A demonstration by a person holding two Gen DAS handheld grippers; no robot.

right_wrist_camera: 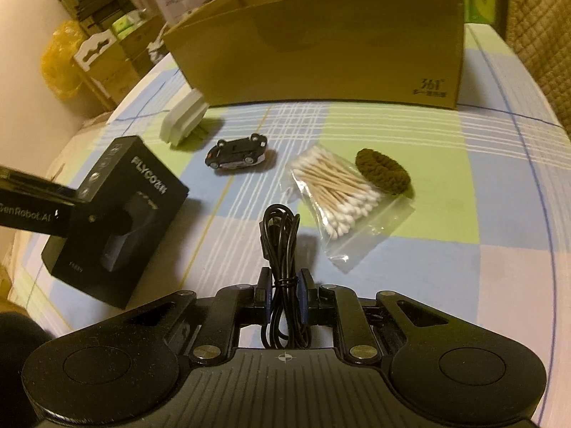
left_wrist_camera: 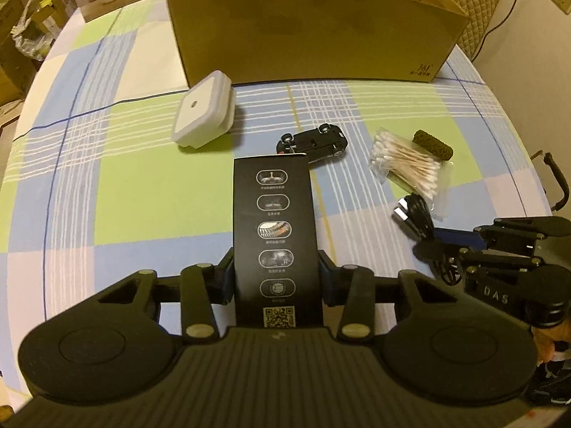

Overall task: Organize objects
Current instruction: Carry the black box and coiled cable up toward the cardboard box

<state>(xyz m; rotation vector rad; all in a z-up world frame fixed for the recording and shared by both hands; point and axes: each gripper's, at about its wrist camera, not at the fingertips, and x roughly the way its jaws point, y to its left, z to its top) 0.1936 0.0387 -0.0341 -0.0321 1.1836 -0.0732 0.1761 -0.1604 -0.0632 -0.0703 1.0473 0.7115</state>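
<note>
The left gripper (left_wrist_camera: 274, 278) is clamped on a black Flyco product box (left_wrist_camera: 274, 235), its fingers pressing the box's two long sides and holding it above the plaid tablecloth (left_wrist_camera: 125, 192). The right gripper (right_wrist_camera: 285, 297) is closed on a bundled black cable (right_wrist_camera: 282, 246), with the coil standing up between its blue pads (right_wrist_camera: 304, 297).

On the table, a white square plug-in device (left_wrist_camera: 203, 112) lies at far left, just beside the front wall of an open cardboard box (left_wrist_camera: 314, 35). A black toy car (left_wrist_camera: 314, 141) lies overturned, wheels up, near the middle. To its right sits a clear bag of cotton swabs (right_wrist_camera: 339, 196), with a dark brown knitted hair tie (right_wrist_camera: 383, 171) touching its far right edge. The cardboard box stands at the far side of the table, behind all these objects.
</note>
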